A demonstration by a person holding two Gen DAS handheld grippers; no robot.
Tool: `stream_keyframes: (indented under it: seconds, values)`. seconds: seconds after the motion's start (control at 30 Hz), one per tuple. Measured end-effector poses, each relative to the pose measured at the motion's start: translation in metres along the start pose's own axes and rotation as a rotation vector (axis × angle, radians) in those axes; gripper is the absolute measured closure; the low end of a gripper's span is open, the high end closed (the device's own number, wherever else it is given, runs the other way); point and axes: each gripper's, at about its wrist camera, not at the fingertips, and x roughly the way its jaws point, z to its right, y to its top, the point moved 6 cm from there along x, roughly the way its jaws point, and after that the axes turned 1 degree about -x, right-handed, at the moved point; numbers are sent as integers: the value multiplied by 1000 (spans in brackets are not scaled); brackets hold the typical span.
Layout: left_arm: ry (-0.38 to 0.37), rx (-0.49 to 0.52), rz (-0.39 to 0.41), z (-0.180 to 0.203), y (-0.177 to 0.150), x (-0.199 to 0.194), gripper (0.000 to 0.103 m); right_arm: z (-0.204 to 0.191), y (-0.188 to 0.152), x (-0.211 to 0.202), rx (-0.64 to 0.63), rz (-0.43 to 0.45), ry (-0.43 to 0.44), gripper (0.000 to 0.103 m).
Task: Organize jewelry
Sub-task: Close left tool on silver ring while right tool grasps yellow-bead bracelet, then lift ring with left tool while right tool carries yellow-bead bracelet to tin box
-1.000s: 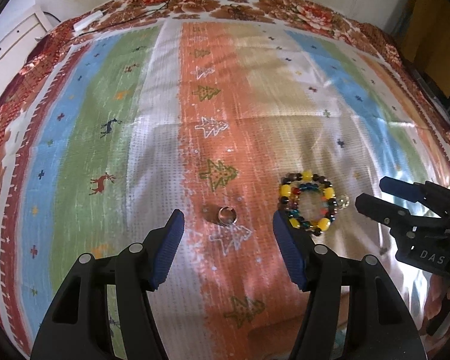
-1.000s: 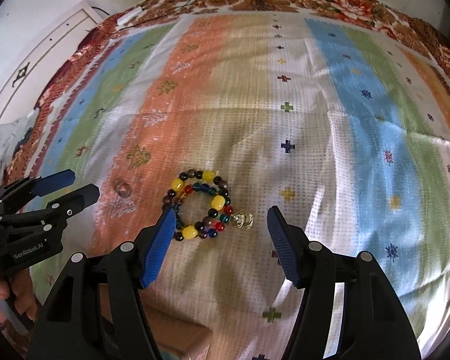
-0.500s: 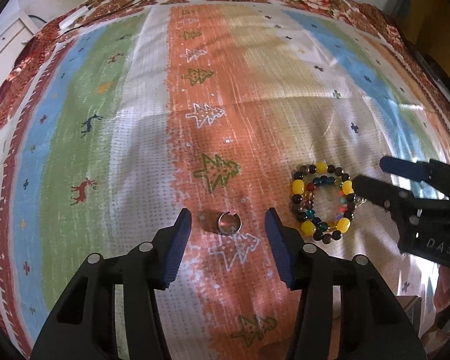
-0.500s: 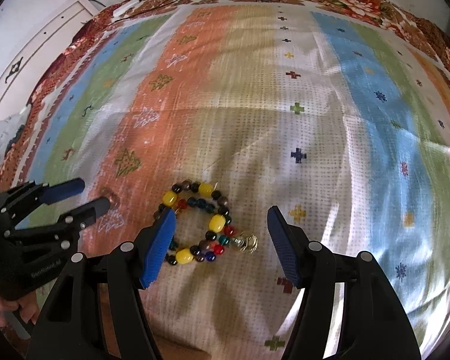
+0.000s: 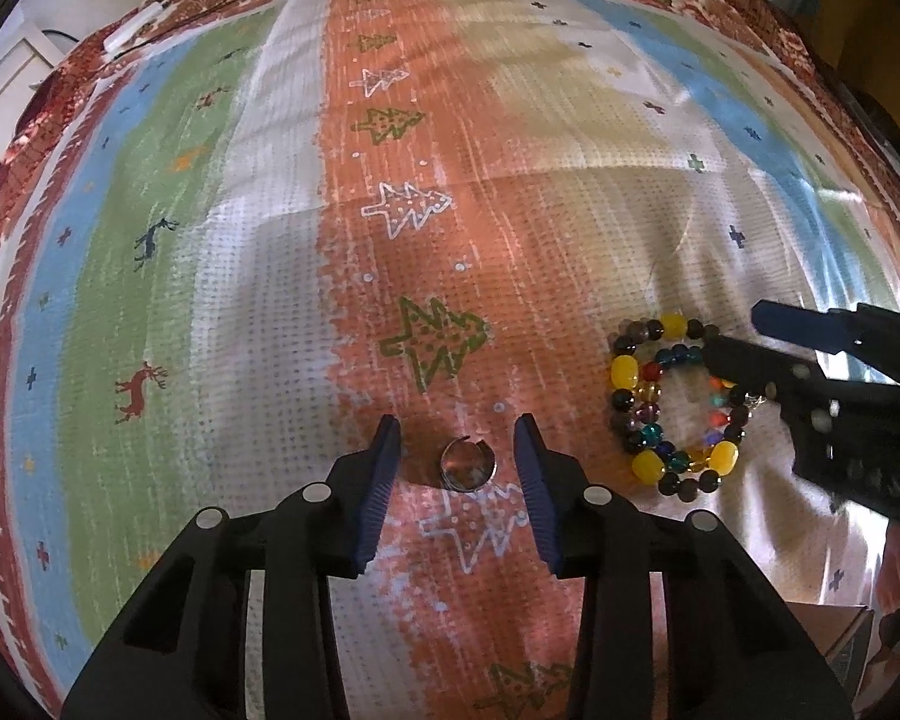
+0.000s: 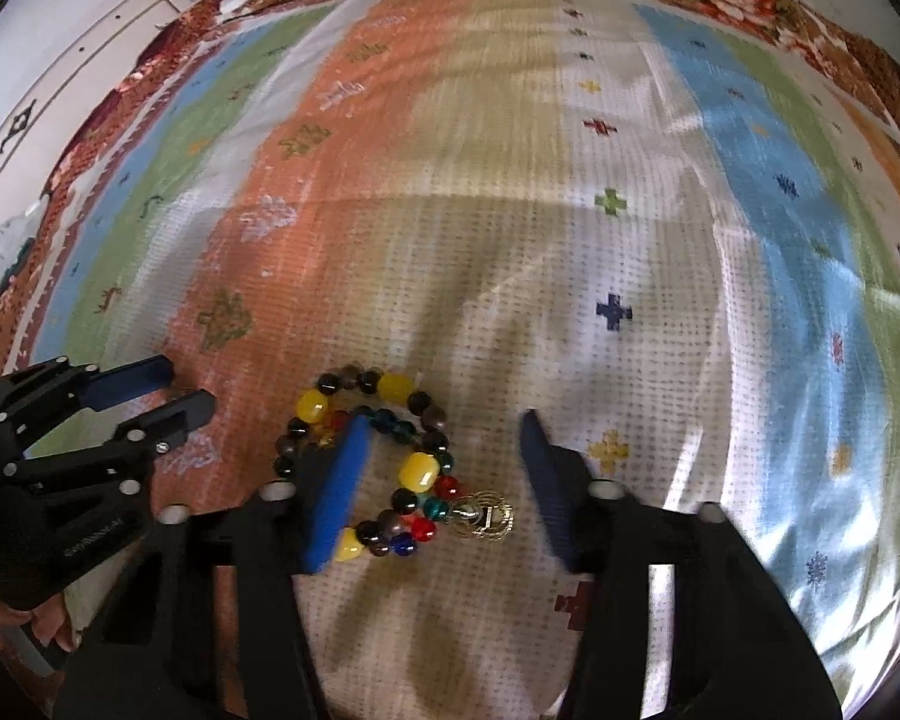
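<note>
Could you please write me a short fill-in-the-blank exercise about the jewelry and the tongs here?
1. The small metal ring lies between the ____ tongs.
2. The beaded bracelet's largest beads are ____.
3. The gold charm lies between the ____ tongs.

Missing words: left; yellow; right

1. The ring (image 5: 467, 465) lies on the bedspread (image 5: 270, 312), between the two fingers of the left gripper (image 5: 457, 450), touching neither; the jaws are closing.
2. The bead bracelet (image 5: 672, 402) lies on the bedspread to the right of the left gripper, well apart from the ring.
3. The right gripper (image 6: 444, 450) is over the bracelet: its left finger stands inside the loop, its right finger outside to the right; the jaws are closing.
4. The bracelet's charm (image 6: 486, 516) lies between the right gripper's fingers, near the bracelet's right edge.
5. The left gripper sits left of the right gripper, beside the bracelet.
</note>
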Motion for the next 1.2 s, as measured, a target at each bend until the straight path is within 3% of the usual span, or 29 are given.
stream_keyframes:
  seconds: [0.07,0.23,0.33,0.37,0.73,1.2]
  values:
    - [-1,-1,-2,0,0,1,66,3,0,3,10,-10,4,63]
    - [-4,1,-1,-3,0,4,69,0,-1,6,2,-22,16,79]
    - [9,9,1,-4,-1,5,75,-4,-1,8,-15,-27,22,87]
    - [12,13,3,-4,-1,6,82,-5,-2,8,-19,-29,25,89]
    - [-33,5,14,-3,1,-3,84,-5,-3,0,-18,-14,43,92]
    - [-63,-22,66,2,7,-29,84,-29,3,-47,-78,88,53,92]
